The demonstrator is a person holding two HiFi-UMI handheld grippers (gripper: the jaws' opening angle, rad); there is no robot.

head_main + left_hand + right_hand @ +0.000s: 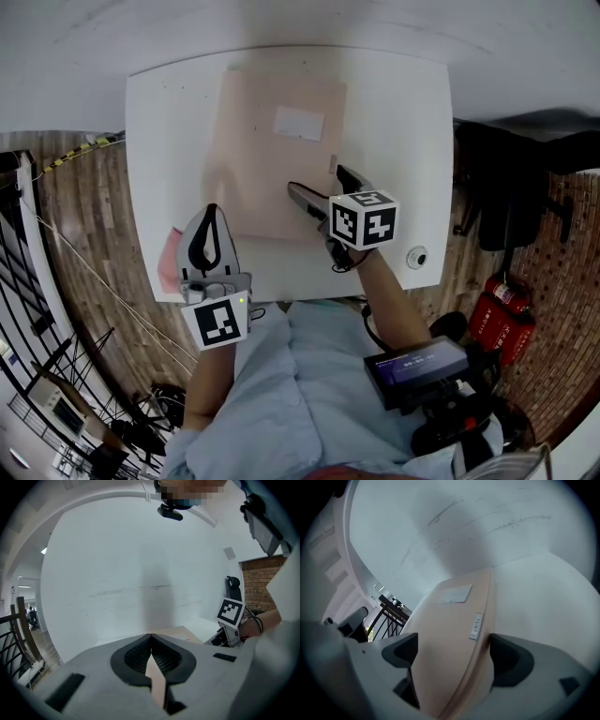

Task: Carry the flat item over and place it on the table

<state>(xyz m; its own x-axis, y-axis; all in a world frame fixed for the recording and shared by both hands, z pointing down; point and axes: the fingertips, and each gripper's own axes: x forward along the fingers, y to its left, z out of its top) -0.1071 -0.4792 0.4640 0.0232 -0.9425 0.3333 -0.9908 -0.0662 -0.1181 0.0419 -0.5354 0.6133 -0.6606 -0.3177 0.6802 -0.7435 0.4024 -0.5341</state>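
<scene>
1. A white table (394,112) fills the upper middle of the head view.
2. A flat beige folder (267,159) lies on the table, covering much of its middle, with a white label (299,123) near its far end.
3. The right gripper (321,186) stands at the folder's near right edge with its jaws spread wide, the edge between them and not squeezed.
4. The left gripper (208,214) hovers over the table's near left part, its jaw tips pressed together.
5. A pink thing (170,262) sits at the table's left edge, just beside the left gripper.
</scene>
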